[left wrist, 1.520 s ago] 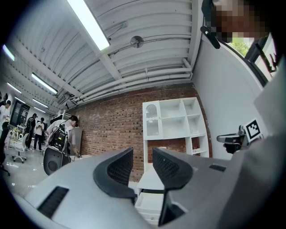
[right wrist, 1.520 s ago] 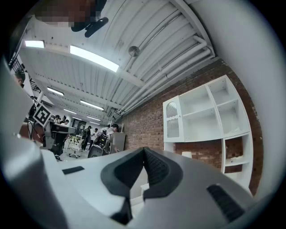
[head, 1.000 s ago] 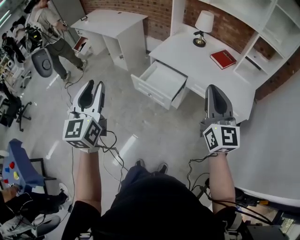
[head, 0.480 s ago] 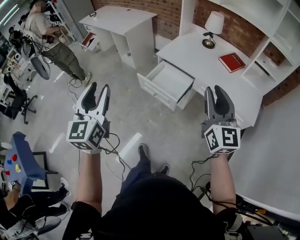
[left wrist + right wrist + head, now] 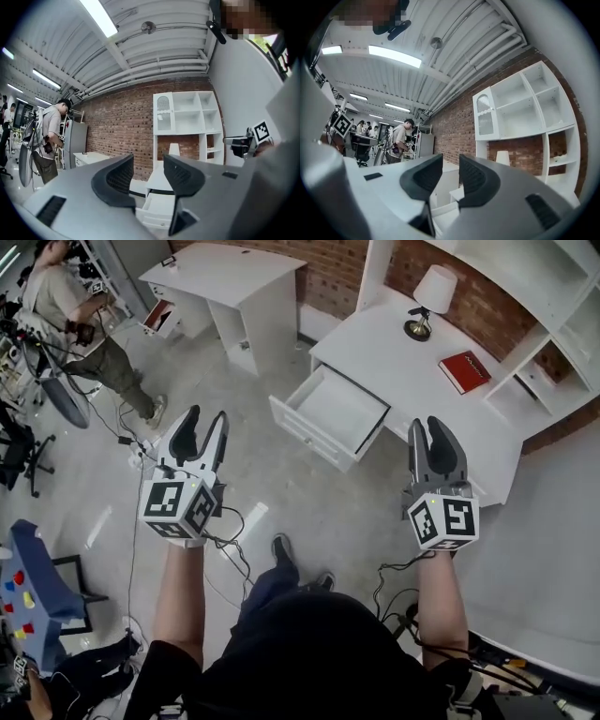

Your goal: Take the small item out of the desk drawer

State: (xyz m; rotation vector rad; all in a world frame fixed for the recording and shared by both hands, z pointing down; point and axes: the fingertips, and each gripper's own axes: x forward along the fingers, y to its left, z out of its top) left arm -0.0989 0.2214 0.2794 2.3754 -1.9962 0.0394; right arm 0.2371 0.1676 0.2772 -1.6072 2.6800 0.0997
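Observation:
The white desk [image 5: 394,357] has one drawer [image 5: 333,416] pulled out over the floor; its inside looks bare white, and I see no small item in it. Both grippers hover over the floor well short of the drawer. My left gripper [image 5: 204,424] is open and holds nothing. My right gripper [image 5: 428,430] stands to the drawer's right, its jaws parted and closing slightly with nothing between them. In the left gripper view the drawer [image 5: 157,208] shows low between the fingers of that gripper [image 5: 149,171]. The right gripper [image 5: 451,174] points at the brick wall.
A table lamp [image 5: 431,298] and a red book [image 5: 466,370] sit on the desk. White shelving [image 5: 553,296] rises at the right. A second white desk [image 5: 225,277] stands back left, near a person [image 5: 66,315]. Cables [image 5: 225,540] trail on the floor.
The right gripper's jaws went from shut to parted. The person stepped, and the view shifted slightly; both grippers stay about the same distance from the drawer.

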